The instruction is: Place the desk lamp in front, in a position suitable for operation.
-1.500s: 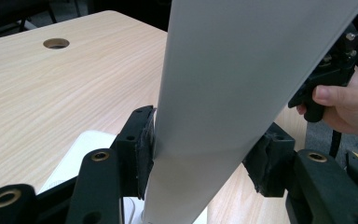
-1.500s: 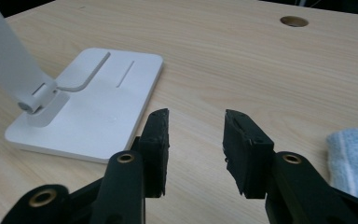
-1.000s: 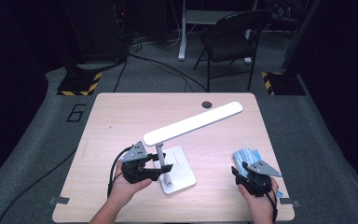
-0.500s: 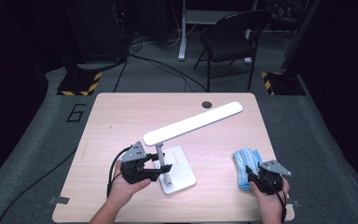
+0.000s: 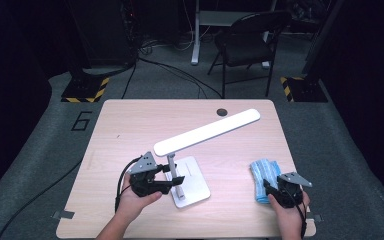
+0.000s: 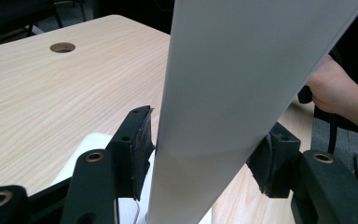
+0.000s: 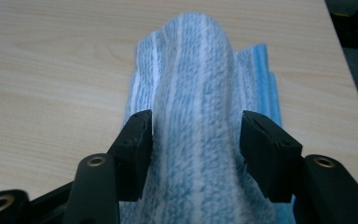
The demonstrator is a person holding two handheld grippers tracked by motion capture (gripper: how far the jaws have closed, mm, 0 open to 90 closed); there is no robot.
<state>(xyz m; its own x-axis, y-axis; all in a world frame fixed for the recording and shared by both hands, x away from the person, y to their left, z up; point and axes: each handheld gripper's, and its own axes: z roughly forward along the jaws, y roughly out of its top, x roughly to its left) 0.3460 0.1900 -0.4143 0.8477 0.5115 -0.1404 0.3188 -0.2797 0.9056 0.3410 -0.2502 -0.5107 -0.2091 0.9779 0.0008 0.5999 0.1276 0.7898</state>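
The blue striped cloth (image 5: 264, 176) lies folded near the right edge of the table (image 5: 130, 130), at the near side, well apart from the white desk lamp (image 5: 190, 150) that stands nearer the middle. The right gripper (image 5: 272, 192) sits at the cloth's near end; its jaws have just been opening, and a raised fold of the cloth (image 7: 193, 116) stands between them. The left pad (image 7: 137, 140) brushes the terry, while the right pad stands clear of it, so this reads as a loose straddle, not a grip.

The cloth looks soft, light and limp: it should sag and unfold if lifted by 1 corner, and is better pinched through the thick fold, where several layers bunch together.

The left gripper (image 5: 172, 178) is at the lamp's stem, just above the flat base (image 5: 195, 182). The lamp looks stiff and smooth, with a long head that may tip it, so steadying it low on the stem seems sound.

The high view shows the whole layout and both hands. The left gripper view shows the lamp's white body (image 6: 223, 102) between jaws standing apart, pads close against it; whether they press I cannot tell.
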